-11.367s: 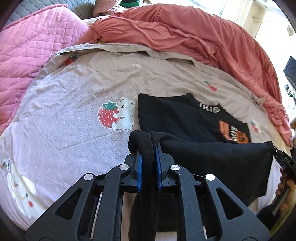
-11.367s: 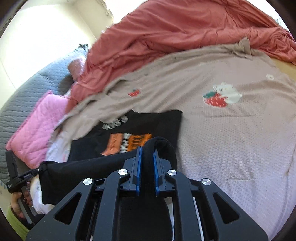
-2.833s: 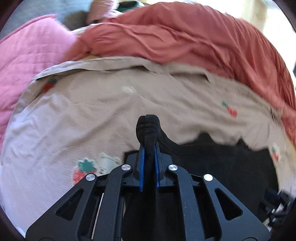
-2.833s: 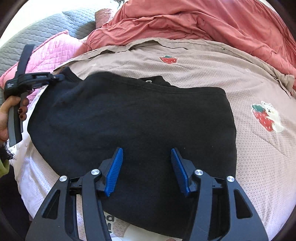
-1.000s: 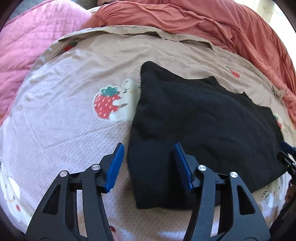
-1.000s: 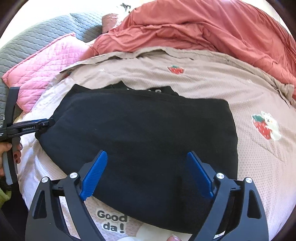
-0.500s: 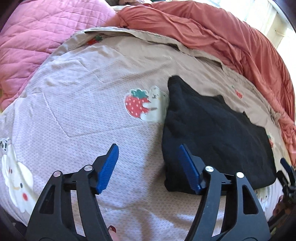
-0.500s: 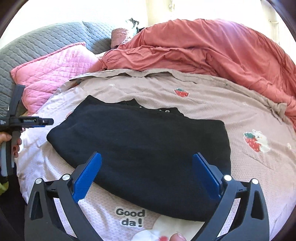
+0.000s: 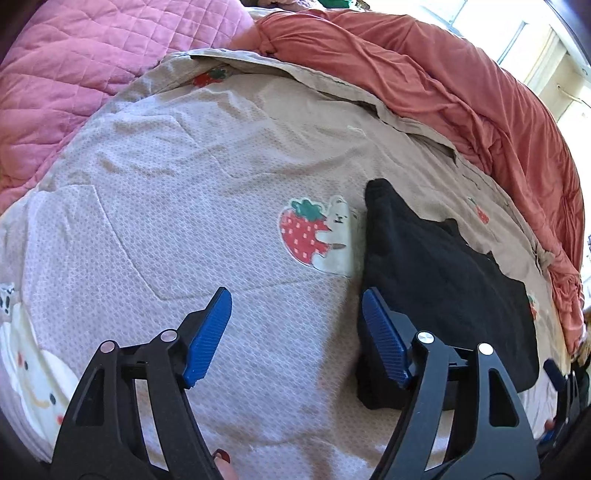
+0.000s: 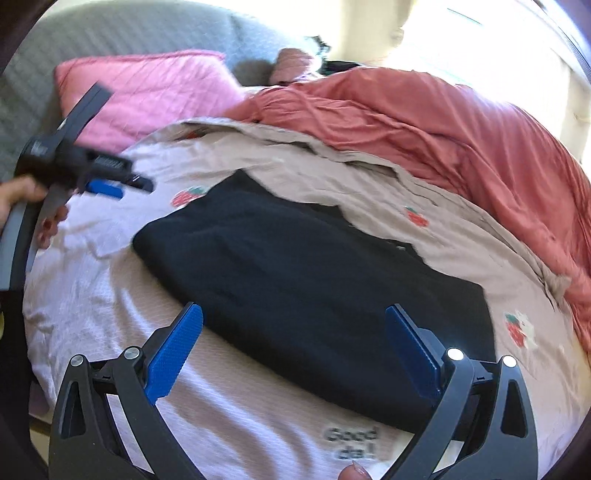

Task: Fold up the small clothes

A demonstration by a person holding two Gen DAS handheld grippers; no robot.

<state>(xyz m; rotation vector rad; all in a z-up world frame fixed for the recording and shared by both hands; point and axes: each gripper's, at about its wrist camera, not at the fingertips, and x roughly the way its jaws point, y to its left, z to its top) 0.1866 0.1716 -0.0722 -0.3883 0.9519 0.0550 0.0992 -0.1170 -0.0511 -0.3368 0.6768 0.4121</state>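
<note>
A small black garment [image 9: 439,280] lies folded flat on the beige strawberry-print sheet [image 9: 184,206]; it also shows in the right wrist view [image 10: 314,273]. My left gripper [image 9: 295,332] is open and empty, above the sheet just left of the garment's near corner, its right finger over the garment's edge. My right gripper [image 10: 295,347] is open and empty, over the garment's near edge. The left gripper also shows in the right wrist view [image 10: 107,184], held off the garment's far left corner.
A rust-red duvet [image 9: 443,85] is bunched along the far side of the bed. A pink quilted pillow [image 9: 74,70] lies at the far left, and in the right wrist view [image 10: 147,96] it leans on a grey headboard [image 10: 110,33].
Both grippers let go of the black garment after laying it over itself. In the last second both drew back from it and opened wider; the left one shifted left.
</note>
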